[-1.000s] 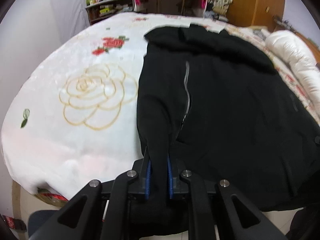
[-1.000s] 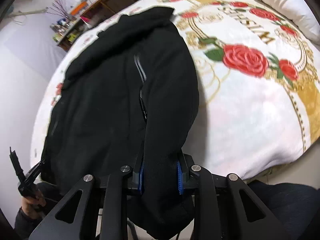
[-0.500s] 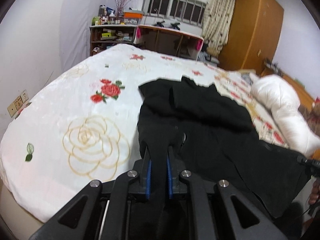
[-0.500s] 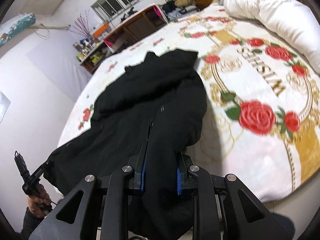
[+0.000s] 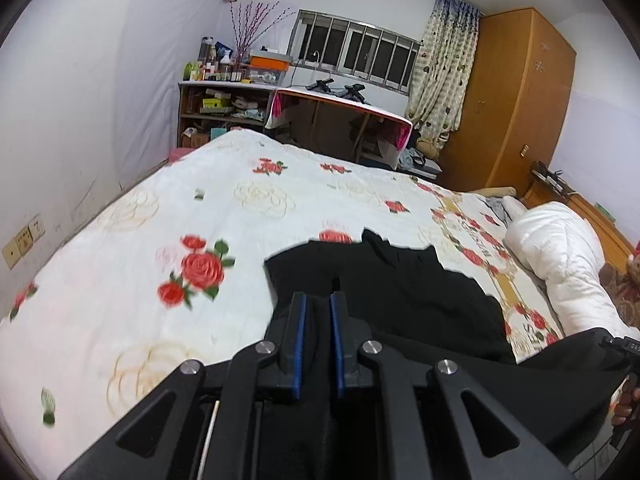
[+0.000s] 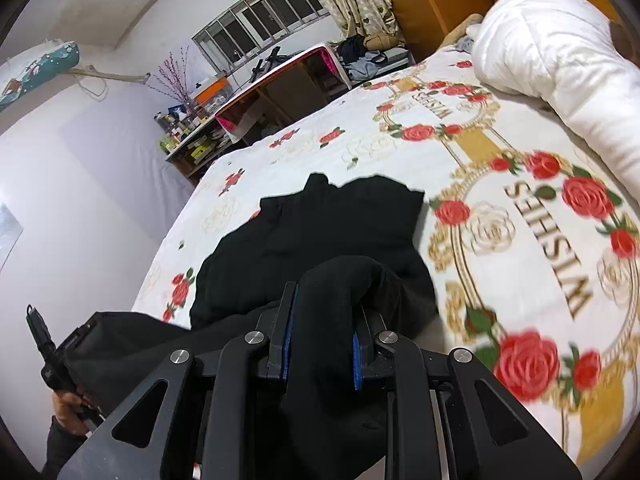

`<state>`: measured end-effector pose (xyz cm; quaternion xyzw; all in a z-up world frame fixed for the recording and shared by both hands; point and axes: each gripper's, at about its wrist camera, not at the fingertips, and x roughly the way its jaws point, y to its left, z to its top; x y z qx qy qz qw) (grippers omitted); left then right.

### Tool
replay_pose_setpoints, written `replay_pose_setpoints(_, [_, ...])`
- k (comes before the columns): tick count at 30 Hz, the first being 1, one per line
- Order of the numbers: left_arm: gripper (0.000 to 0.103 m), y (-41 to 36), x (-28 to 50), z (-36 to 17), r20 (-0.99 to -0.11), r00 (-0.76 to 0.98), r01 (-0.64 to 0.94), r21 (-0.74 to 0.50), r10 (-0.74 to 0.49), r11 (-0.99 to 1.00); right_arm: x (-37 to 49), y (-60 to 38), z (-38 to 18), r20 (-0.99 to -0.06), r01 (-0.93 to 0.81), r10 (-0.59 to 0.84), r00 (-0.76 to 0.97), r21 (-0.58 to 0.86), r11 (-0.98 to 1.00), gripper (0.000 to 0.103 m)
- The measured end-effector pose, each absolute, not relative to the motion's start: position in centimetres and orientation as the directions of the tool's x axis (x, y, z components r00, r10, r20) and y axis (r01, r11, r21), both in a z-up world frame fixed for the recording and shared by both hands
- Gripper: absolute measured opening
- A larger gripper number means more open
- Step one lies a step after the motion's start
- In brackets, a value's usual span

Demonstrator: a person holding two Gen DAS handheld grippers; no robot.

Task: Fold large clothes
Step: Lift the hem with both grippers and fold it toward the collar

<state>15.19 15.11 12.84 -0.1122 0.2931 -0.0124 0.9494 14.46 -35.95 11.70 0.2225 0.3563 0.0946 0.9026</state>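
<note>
Black jacket half on the bed, far end with the hood flat on the rose blanket, near end lifted up off it. Left gripper pinching one corner of the near hem, blue fingers squeezed close with black cloth between them. Right gripper pinching the other corner, fingers a bit wider apart around a thick bunch of cloth that puffs up over the tips. Same jacket in the right view, sagging in a dip between the two holds. Looks soft and floppy, thick and warm, likely a bit heavy for cloth, not slippery, nothing to break. Probably bends anywhere and droops where not held, so best held right at the two bottom corners, pulled apart a little to keep the hem straight. Next step likely to carry the hem up and over toward the hood and lay it down flat. Could go wrong with one corner slipping out or the fold landing crooked. White duvet rolled up well off to the side, not in the way.
</note>
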Motion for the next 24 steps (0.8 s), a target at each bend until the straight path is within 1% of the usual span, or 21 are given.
replay_pose_setpoints(5, [0.007, 15.7, 20.8, 13.8, -0.552, 0.832, -0.081, -0.221, -0.056, 0.972, 20.5, -35.9, 11.6, -0.622, 0.009, 0.323, 0.713, 0.469, 0.883, 0.022])
replay_pose_setpoints(8, [0.004, 15.5, 24.2, 13.1, -0.576, 0.817, -0.094, -0.197, -0.038, 0.976, 23.7, -35.1, 11.1, -0.644, 0.012, 0.314, 0.698, 0.448, 0.894, 0.022])
replay_pose_setpoints(13, [0.004, 15.2, 28.7, 10.7, -0.631, 0.776, -0.116, -0.179, -0.024, 0.977, 28.6, -34.9, 9.4, -0.675, 0.058, 0.311, 0.669, 0.465, 0.884, 0.022])
replay_pose_setpoints(17, [0.004, 15.0, 31.7, 9.2, -0.658, 0.752, -0.119, -0.167, -0.021, 0.979, 32.1, -35.1, 7.3, -0.718, 0.109, 0.307, 0.625, 0.469, 0.876, 0.022])
replay_pose_setpoints(24, [0.006, 15.3, 36.5, 6.8, -0.689, 0.725, -0.128, -0.168, -0.024, 0.978, 37.3, -35.6, 2.9, -0.762, 0.177, 0.363, 0.537, 0.522, 0.834, 0.025])
